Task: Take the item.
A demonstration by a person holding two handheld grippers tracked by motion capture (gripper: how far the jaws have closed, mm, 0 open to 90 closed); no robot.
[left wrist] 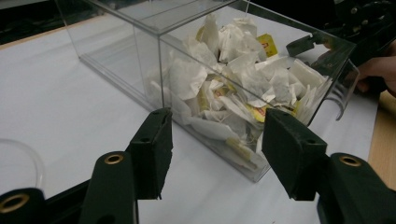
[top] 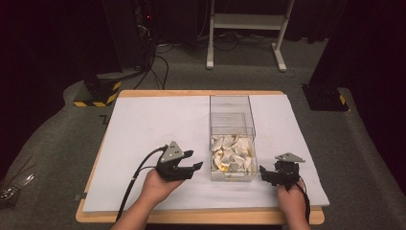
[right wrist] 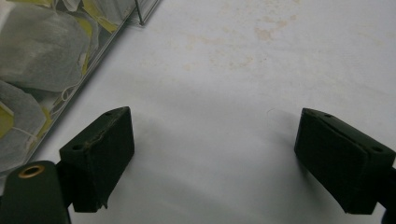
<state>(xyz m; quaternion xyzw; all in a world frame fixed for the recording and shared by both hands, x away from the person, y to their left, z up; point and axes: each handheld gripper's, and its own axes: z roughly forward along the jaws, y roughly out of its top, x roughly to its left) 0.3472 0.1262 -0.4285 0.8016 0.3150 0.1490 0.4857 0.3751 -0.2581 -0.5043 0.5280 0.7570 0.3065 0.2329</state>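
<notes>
Left tool (top: 193, 160), jaws apart, empty, aimed at 3 o'clock toward clear box (top: 233, 139) of tea bags (top: 231, 153), apparently to pick one; right tool (top: 266, 174) likewise apart, waiting.

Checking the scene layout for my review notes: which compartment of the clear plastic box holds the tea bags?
The near compartment, closest to the person, is heaped with white tea bags; the far compartment holds none.

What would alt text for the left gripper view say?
The left gripper, jaws open and empty, faces a clear box whose near compartment is heaped with tea bags, on a white table.
</notes>
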